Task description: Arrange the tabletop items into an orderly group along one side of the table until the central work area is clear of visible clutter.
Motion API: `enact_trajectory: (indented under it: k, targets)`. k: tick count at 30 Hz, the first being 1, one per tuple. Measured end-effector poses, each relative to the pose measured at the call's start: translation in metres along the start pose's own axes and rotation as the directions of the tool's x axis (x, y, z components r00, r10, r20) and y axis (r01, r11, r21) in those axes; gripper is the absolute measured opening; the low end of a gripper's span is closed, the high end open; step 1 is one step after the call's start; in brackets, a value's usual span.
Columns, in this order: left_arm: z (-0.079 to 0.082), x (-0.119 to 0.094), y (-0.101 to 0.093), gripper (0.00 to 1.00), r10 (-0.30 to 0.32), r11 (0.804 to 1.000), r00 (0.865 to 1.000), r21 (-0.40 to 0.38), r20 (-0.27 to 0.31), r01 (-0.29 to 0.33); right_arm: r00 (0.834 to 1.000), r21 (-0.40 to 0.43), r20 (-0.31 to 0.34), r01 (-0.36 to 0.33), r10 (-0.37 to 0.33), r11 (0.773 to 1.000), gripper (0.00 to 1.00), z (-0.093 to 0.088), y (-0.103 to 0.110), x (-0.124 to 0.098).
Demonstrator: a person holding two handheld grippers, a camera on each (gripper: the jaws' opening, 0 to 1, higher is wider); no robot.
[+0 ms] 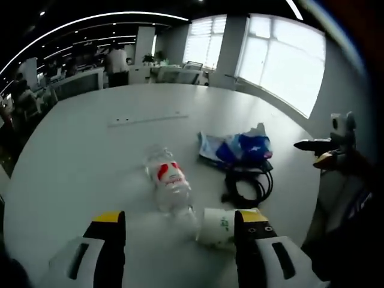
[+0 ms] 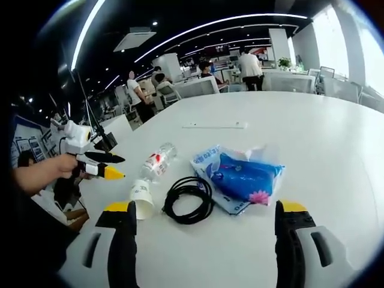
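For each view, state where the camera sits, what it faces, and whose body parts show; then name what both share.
Left gripper view: rides the left gripper, jaws open, facing the plastic bottle and paper cup; the right gripper enters at right.
Right gripper view: rides the right gripper, jaws open, facing the black cable and blue packet; a hand holds the left gripper.
Shared: bottle, cup, cable, packet, white table.

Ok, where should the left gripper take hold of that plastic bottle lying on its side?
Grip the plastic bottle across its labelled middle, coming straight down from above. It lies flat, its length running away from the left gripper, whose open jaws would likely straddle its round body. The paper cup crowds the near end.
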State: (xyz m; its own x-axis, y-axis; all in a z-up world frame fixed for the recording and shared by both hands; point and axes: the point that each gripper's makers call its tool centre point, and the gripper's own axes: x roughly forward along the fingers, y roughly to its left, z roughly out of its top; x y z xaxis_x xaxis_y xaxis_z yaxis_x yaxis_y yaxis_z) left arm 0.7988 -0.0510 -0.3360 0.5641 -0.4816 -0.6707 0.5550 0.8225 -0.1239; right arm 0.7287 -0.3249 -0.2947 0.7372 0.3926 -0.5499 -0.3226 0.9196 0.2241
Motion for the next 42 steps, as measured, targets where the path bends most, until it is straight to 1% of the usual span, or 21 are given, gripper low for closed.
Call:
enact_trajectory:
  k: [8, 12, 14, 17, 25, 31, 34, 37, 42]
  targets:
    - [-0.005, 0.009, 0.000, 0.63, 0.004, 1.000, 1.000, -0.001, -0.019, -0.004, 1.000, 0.005, -0.006, 0.005, -0.005, 1.000, 0.92, -0.005, 0.000, -0.003]
    - [-0.008, 0.012, 0.002, 0.59, 0.006, 1.000, 0.999, -0.020, -0.031, -0.007, 1.000, 0.006, -0.011, 0.006, -0.006, 1.000, 0.91, -0.007, 0.001, -0.005]
    - [-0.007, 0.014, 0.001, 0.57, 0.007, 0.999, 0.999, -0.034, -0.039, -0.009, 1.000, 0.007, -0.013, 0.005, -0.005, 1.000, 0.91, -0.008, 0.001, -0.005]
    - [-0.006, 0.013, -0.004, 0.54, 0.006, 0.999, 0.999, -0.050, -0.044, -0.008, 1.000, 0.007, -0.014, 0.006, -0.006, 1.000, 0.91, -0.009, 0.002, -0.005]
    - [-0.015, 0.028, -0.004, 0.48, 0.004, 0.997, 0.997, -0.079, -0.081, -0.010, 1.000, -0.006, -0.017, 0.009, -0.009, 1.000, 0.90, -0.009, 0.002, -0.004]
    - [-0.013, 0.034, -0.004, 0.45, 0.009, 0.995, 0.998, -0.102, -0.066, -0.016, 1.000, 0.000, -0.025, 0.013, -0.013, 1.000, 0.89, -0.016, -0.002, -0.004]
    - [-0.012, 0.035, -0.003, 0.39, 0.018, 0.994, 0.998, -0.111, -0.060, -0.024, 0.999, 0.004, -0.028, 0.017, -0.016, 1.000, 0.89, -0.019, -0.003, -0.004]
    - [-0.012, 0.036, -0.002, 0.40, 0.020, 0.991, 0.998, -0.131, -0.054, -0.027, 0.999, 0.009, -0.027, 0.020, -0.019, 1.000, 0.89, -0.020, -0.004, -0.005]
    - [-0.019, 0.039, -0.003, 0.40, 0.014, 0.992, 0.997, -0.122, -0.082, -0.024, 0.999, 0.010, -0.032, 0.018, -0.018, 1.000, 0.88, -0.022, -0.005, -0.004]
